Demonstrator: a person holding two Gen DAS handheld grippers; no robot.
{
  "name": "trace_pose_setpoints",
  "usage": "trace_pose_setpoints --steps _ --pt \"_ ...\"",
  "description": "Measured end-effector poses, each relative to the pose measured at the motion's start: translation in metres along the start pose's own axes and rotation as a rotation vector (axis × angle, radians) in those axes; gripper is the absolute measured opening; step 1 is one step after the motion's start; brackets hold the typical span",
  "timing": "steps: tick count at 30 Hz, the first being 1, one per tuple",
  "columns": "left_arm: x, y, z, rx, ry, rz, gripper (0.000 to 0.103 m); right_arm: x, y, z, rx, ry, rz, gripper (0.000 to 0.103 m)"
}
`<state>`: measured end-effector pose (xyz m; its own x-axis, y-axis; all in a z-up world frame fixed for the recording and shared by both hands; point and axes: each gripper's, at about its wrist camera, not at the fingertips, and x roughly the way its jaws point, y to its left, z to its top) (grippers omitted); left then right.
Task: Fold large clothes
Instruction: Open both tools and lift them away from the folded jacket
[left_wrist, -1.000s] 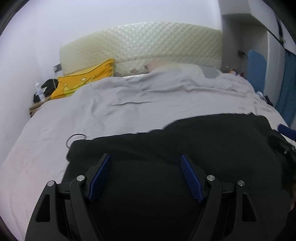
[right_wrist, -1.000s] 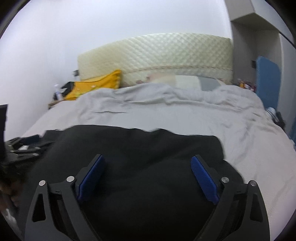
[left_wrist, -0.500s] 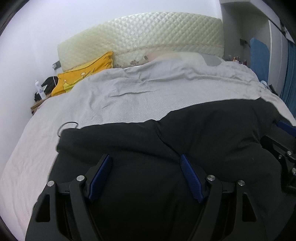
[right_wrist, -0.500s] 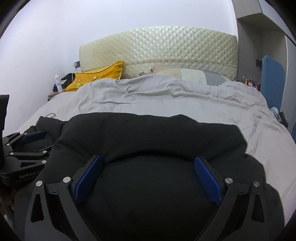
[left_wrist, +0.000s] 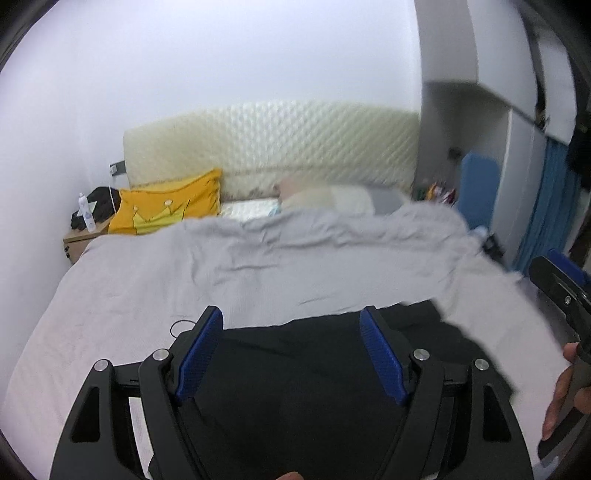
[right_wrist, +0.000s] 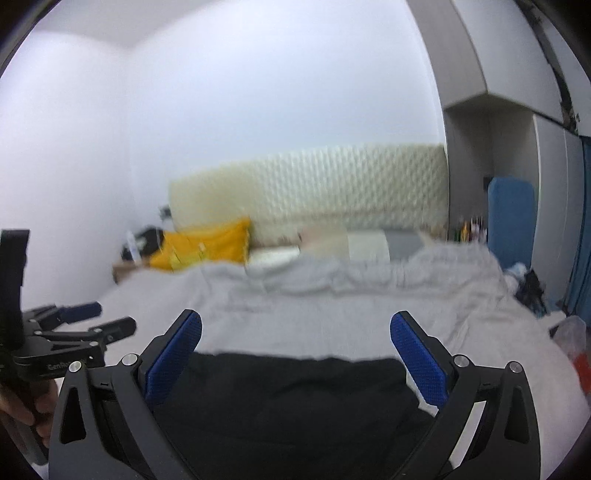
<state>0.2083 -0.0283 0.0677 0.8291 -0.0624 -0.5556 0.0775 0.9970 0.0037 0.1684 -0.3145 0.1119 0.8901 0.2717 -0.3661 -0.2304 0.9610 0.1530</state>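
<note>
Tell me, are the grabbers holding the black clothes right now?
No. The left hand-held gripper and right hand-held gripper are both open and hold nothing; the black fabric garment lies on the grey-sheeted bed.

A garment (left_wrist: 332, 369) lies flat on the near part of the bed (left_wrist: 129, 295), on top of the duvet (left_wrist: 295, 266). The left claw (left_wrist: 291, 350) hangs over the garment's left part with its jaws spread wide, and the right claw (right_wrist: 295, 354) hangs over its right part, jaws likewise wide apart; neither touches the cloth as far as can be told. A thin ring (left_wrist: 181, 326) lies on the duvet just beside the garment's far left corner. Behind the duvet, pillows (left_wrist: 328, 195) and a cushion (left_wrist: 166, 210) lean at the headboard (left_wrist: 273, 144). Left of the cushion stands a nightstand (left_wrist: 79, 243) carrying a bottle (left_wrist: 85, 214). A wardrobe (right_wrist: 517, 166) stands right of the bed.
</note>
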Motion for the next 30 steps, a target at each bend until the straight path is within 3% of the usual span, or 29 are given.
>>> trace_pose_setpoints --steps 6,12,16,21,30 --pt "-0.102 -0.016 0.004 0.002 -0.089 -0.089 0.078 -0.105 0.019 0.036 -0.015 -0.126 0.037 0.103" --pt "-0.171 -0.036 -0.017 0.034 -0.149 -0.149 0.078 -0.172 0.037 0.030 -0.026 -0.161 0.059 0.103" --pt "-0.206 -0.041 -0.037 0.025 -0.184 -0.142 0.079 -0.201 0.051 0.016 -0.042 -0.165 0.074 0.103" --pt "-0.224 -0.049 -0.064 0.032 -0.176 -0.118 0.081 -0.216 0.061 -0.005 -0.066 -0.154 0.074 0.103" --pt "-0.203 -0.044 -0.110 -0.008 -0.058 -0.113 0.081 -0.219 0.062 -0.054 0.002 -0.034 0.058 0.103"
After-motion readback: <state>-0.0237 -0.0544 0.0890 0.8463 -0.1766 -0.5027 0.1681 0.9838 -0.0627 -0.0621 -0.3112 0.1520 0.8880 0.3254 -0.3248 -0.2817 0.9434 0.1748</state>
